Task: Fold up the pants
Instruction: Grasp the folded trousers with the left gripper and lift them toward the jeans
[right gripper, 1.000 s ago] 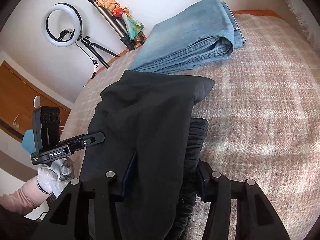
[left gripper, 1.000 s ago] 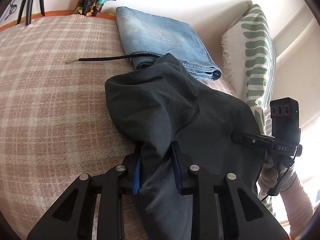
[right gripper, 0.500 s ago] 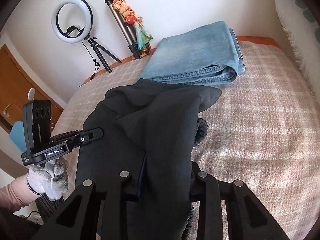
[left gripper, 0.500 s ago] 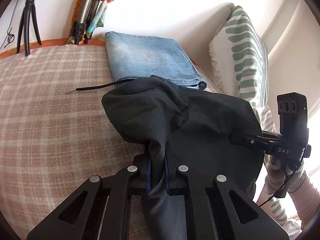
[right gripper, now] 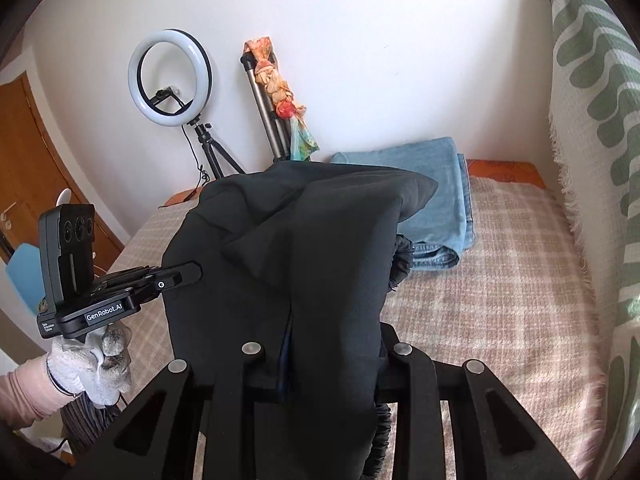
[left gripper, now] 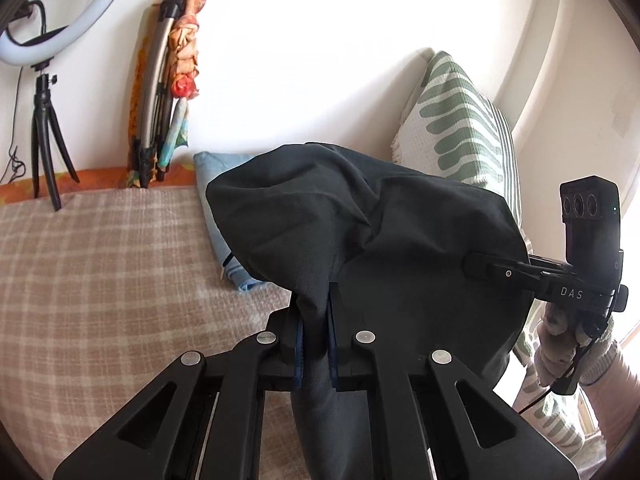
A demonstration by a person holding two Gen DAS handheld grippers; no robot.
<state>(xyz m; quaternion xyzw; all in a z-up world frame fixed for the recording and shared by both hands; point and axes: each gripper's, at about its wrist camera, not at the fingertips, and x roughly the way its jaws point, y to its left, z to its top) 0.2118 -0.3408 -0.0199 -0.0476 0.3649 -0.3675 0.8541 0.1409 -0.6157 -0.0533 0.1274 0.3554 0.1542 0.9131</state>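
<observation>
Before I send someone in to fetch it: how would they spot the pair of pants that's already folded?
Start at the plaid bedspread covering the bed and look to its far end by the white wall. The folded jeans lie flat there, beside the green-patterned pillow. They are light blue denim, unlike the dark pants held up in front.

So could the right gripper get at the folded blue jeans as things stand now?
Probably not yet. The right gripper is shut on the black pants, which drape between it and the folded blue jeans on the bed. It would have to let go first; otherwise nothing stands around the jeans.
</observation>
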